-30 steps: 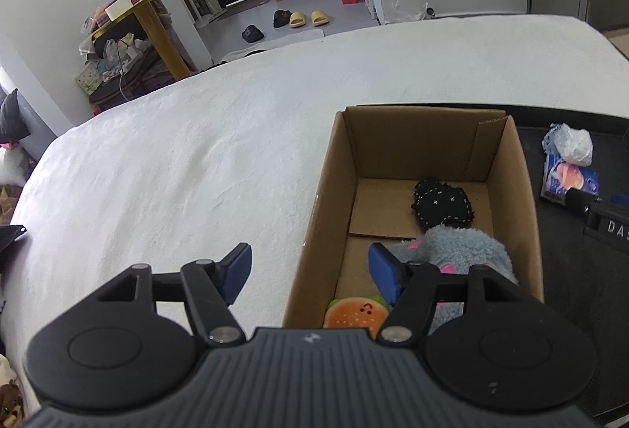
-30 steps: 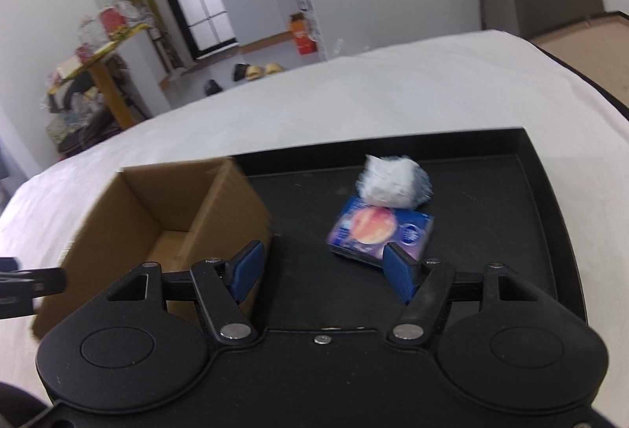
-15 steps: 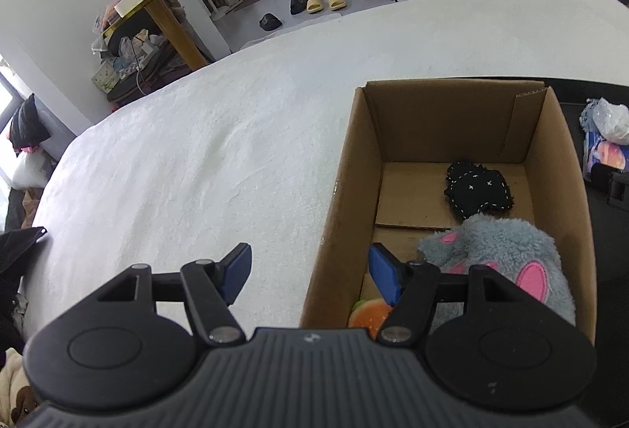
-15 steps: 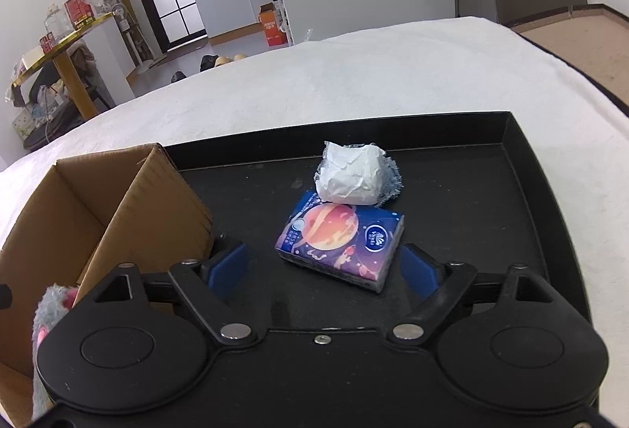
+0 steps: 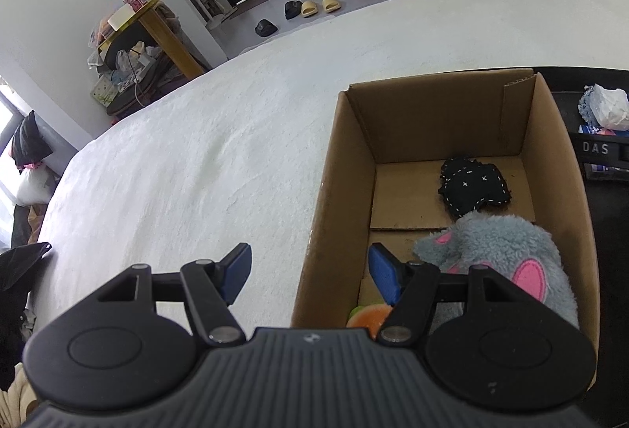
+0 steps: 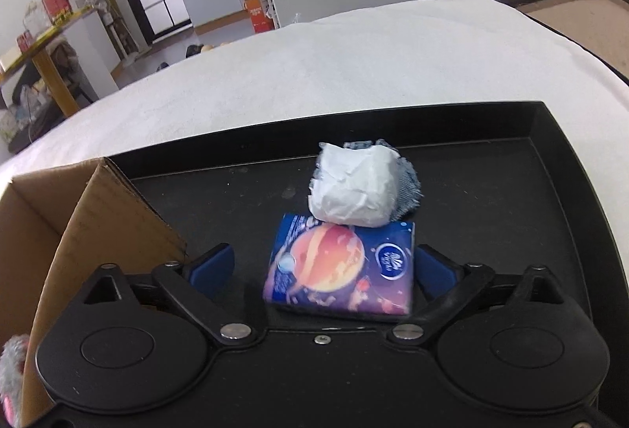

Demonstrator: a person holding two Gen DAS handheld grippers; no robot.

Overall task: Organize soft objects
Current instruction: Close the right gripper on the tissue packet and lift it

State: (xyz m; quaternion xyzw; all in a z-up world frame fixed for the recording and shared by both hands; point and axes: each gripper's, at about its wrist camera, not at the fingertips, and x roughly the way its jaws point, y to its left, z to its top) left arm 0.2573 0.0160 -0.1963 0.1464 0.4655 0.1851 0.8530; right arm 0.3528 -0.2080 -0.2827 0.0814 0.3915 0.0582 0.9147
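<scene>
Right wrist view: the right claw (image 6: 324, 270) has just been opening, now wide, straddling the tissue pack (image 6: 342, 267) on the black tray (image 6: 550, 160) without touching; sink squarely, then close on its 2 long sides, clear of the white bundle (image 6: 354, 188)

We see open tray floor (image 6: 491, 192) right of the tissue pack (image 6: 342, 267); the cardboard box wall (image 6: 114, 215) crowds its left, and a white bundle (image 6: 354, 188) blocks beyond.
</scene>
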